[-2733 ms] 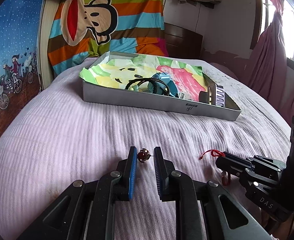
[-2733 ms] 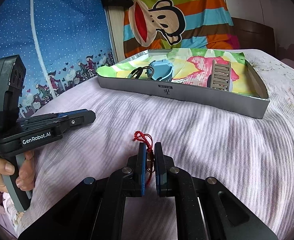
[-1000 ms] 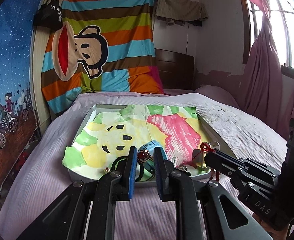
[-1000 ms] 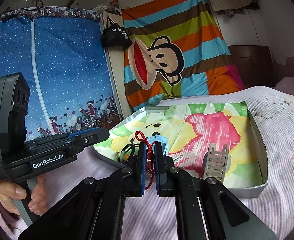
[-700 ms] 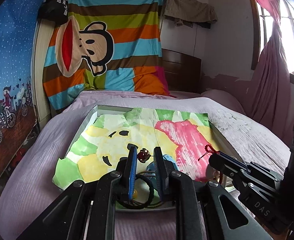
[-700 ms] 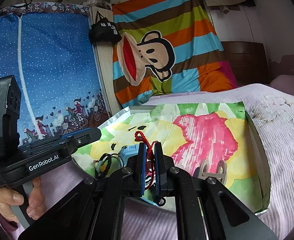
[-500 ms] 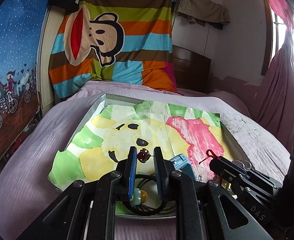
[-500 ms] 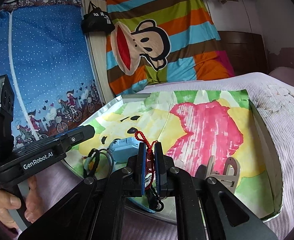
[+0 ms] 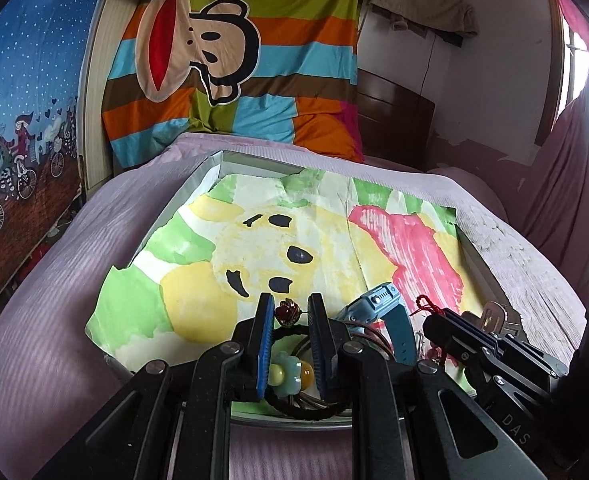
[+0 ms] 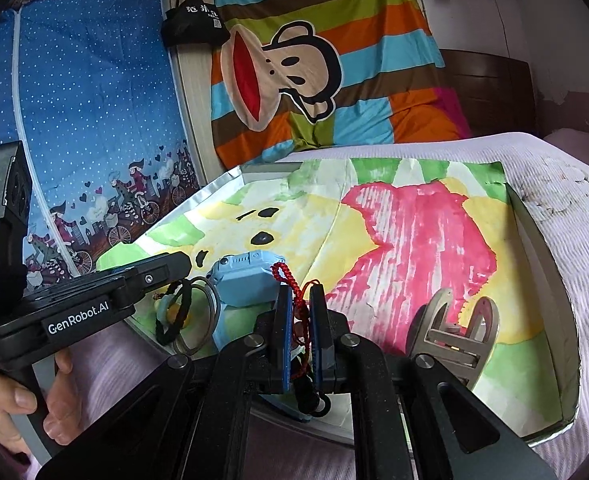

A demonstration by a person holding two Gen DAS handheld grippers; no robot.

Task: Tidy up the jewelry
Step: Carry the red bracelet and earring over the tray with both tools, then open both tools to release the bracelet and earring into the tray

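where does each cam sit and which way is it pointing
Left wrist view: rides on the left tool, looking along its fingers over the near edge of the tray; a small red charm is pinched between them, and the right tool shows at right.
Right wrist view: rides on the right tool, facing the same tray from further right, clamping a red cord; the left tool and a hand show at left.
Shared: tray, blue watch, monkey blanket.
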